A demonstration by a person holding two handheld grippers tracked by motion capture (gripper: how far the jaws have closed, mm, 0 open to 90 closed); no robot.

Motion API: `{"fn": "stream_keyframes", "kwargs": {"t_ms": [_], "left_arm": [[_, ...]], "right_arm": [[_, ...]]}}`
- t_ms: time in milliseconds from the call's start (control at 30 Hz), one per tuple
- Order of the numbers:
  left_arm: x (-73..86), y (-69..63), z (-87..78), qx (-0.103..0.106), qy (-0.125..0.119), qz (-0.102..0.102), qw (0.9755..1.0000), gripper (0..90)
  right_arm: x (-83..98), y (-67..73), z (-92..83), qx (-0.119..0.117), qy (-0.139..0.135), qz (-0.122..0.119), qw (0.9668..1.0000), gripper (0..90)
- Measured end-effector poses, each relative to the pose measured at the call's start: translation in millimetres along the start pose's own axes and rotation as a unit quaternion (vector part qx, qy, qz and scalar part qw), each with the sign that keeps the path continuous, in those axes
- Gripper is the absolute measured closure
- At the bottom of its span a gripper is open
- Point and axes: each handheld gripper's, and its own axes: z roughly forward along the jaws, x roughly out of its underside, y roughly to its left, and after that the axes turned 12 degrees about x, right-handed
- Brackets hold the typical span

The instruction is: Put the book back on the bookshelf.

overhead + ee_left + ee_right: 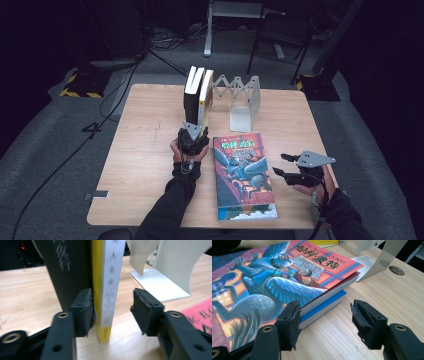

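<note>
The left gripper stands at the near end of two upright books at the middle of the wooden table, its jaws partly spread around the foot of the yellow-and-white book; in the left gripper view the left pad lies against the yellow edge while the right pad stands off from the white spine with a clear gap, so nothing is clamped. That book stands on end, pressed against a black book on its left. In the high view the pair sits just left of a white accordion bookend, whose flat foot rests on the table near the far edge. The right gripper hovers low at the table's right side, held in the person's right hand, its jaws spread and empty. In the right gripper view the left pad sits just beside the corner of a stack of two flat books, the top one with a colourful illustrated cover and a blue-edged book under it, while the right pad is over bare wood. In the high view that stack lies between the two hands, its long side running away from the person, its far end near the bookend's foot.
</note>
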Motion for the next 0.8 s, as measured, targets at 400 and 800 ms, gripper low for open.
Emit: {"fn": "stream_keyframes", "kwargs": {"t_ms": [400,800], "left_arm": [[-1.4,10.2,12.6,-0.006,0.013,0.007,0.9999,74.6],[-11.1,13.2,29.6,-0.017,0.021,0.007,0.9996,73.9]], "right_arm": [[-0.3,0.3,1.9,0.001,0.004,-0.004,1.0000,39.7],[0.1,-0.4,1.1,0.003,0.004,-0.003,1.0000,39.7]]}}
